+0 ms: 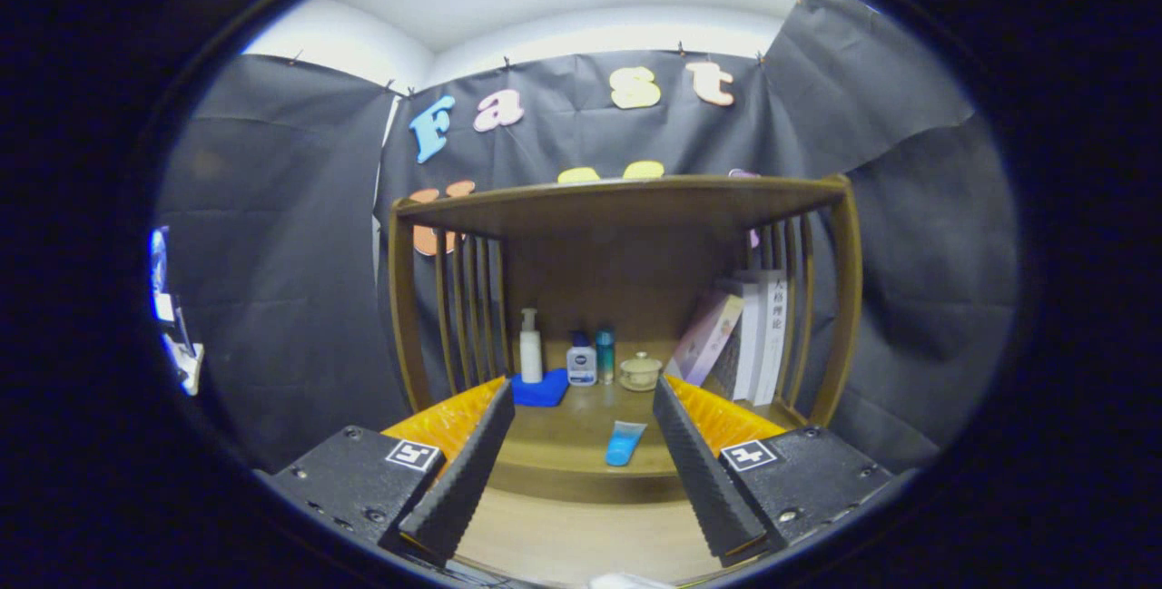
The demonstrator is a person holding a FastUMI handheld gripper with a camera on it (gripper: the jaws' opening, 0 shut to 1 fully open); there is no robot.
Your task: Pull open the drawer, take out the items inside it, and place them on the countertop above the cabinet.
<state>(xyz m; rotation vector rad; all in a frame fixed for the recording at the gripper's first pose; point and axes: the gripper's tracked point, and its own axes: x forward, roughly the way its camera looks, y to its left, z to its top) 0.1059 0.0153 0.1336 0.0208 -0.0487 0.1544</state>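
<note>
Black cloth walled the booth behind a wooden cabinet (626,208). Nearest, the gripper (581,471) held its jaws wide apart, empty. Between them, just ahead, a blue tube (625,442) lay on the tabletop (563,435); farther back stood bottles (581,362) and books (744,335). No drawer was discernible, so lowering to find its front seemed wise.
</note>
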